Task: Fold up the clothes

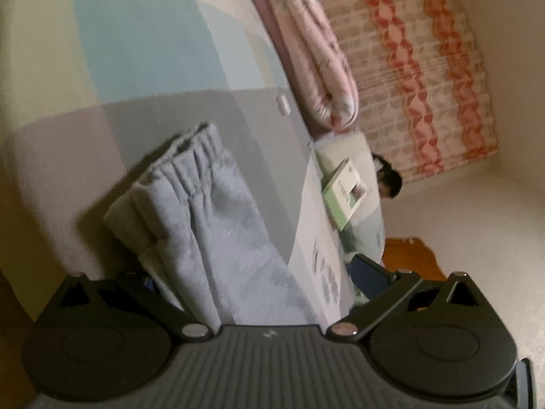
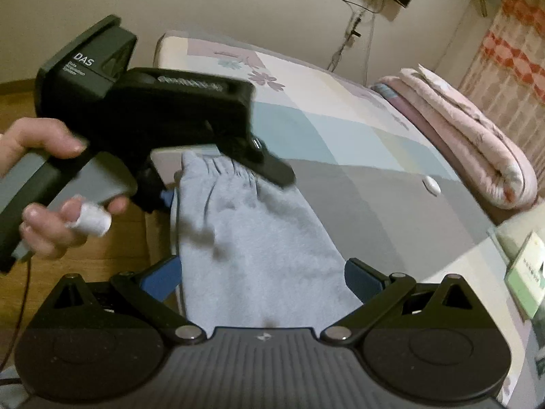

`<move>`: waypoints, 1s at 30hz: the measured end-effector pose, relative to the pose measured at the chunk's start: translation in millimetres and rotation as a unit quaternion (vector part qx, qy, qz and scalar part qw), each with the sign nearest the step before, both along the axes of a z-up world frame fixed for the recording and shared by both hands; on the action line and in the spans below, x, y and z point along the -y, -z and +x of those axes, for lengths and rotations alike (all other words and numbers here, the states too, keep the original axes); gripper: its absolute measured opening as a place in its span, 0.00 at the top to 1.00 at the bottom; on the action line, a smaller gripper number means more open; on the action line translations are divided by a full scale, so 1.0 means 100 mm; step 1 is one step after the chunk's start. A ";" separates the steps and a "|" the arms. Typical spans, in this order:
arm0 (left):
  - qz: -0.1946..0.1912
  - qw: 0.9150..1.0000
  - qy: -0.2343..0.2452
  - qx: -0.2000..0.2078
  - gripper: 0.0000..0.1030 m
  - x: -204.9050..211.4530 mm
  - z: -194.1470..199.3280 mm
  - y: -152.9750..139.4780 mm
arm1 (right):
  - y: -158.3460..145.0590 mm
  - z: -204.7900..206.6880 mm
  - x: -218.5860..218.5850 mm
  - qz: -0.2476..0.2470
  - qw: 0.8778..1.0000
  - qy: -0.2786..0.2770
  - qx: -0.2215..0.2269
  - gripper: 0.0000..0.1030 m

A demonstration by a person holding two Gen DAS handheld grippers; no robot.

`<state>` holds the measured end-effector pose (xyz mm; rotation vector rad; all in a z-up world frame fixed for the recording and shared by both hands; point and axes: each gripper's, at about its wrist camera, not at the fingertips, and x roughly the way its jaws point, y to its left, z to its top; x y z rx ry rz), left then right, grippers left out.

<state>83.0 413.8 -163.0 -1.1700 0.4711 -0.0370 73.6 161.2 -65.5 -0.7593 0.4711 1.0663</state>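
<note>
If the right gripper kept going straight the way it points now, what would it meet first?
Most likely the light blue pants: the cloth lies between the open jaws of the right gripper and runs ahead to its gathered waistband, where the left gripper sits. Depth is unclear, so contact height is a guess.

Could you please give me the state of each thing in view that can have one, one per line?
Grey trousers: lying on the bed, lengthwise folded, elastic waistband at the far end.
Left gripper: open, fingers at the waistband.
Right gripper: open, fingers either side of the trousers.
Pink quilt: folded, on the bed's far side.
Green booklet: closed, lying on a pillow.
</note>
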 end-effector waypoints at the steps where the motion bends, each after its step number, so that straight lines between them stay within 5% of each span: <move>1: 0.005 1.000 -0.003 0.001 0.03 0.00 0.01 0.01 | -0.02 0.01 0.06 0.002 1.000 0.005 -0.006 0.00; 3: 0.014 1.000 -0.010 0.003 0.03 -0.01 0.02 0.02 | -0.04 0.10 0.18 0.008 0.999 0.027 -0.034 0.00; 6: 0.050 0.999 -0.009 -0.009 0.22 0.00 0.02 0.00 | -0.07 0.27 0.37 0.023 0.994 0.065 -0.088 0.00; 10: 0.080 0.996 -0.020 -0.047 0.82 -0.05 0.03 -0.02 | -0.06 0.51 0.58 0.052 0.978 0.116 -0.167 0.00; 11: 0.090 0.995 -0.019 -0.049 0.88 -0.03 0.03 -0.04 | -0.04 0.56 0.62 0.059 0.973 0.127 -0.184 0.00; 16: 0.141 0.988 -0.012 -0.056 0.89 0.02 0.03 -0.16 | 0.00 0.68 0.75 0.098 0.946 0.139 -0.277 0.00; 20: 0.182 0.981 -0.006 -0.062 0.89 0.07 0.03 -0.25 | 0.07 0.93 0.75 0.133 0.903 0.160 -0.376 0.00; 23: 0.212 0.975 -0.002 -0.066 0.89 0.11 0.03 -0.31 | 0.20 1.19 0.71 0.162 0.857 0.184 -0.452 0.00; 27: 0.225 0.973 0.003 -0.057 0.89 0.11 -0.01 -0.36 | 0.43 1.52 0.62 0.204 0.781 0.228 -0.545 0.00; 30: 0.229 0.972 0.007 -0.046 0.89 0.10 -0.05 -0.38 | 0.58 1.69 0.54 0.222 0.743 0.246 -0.582 0.00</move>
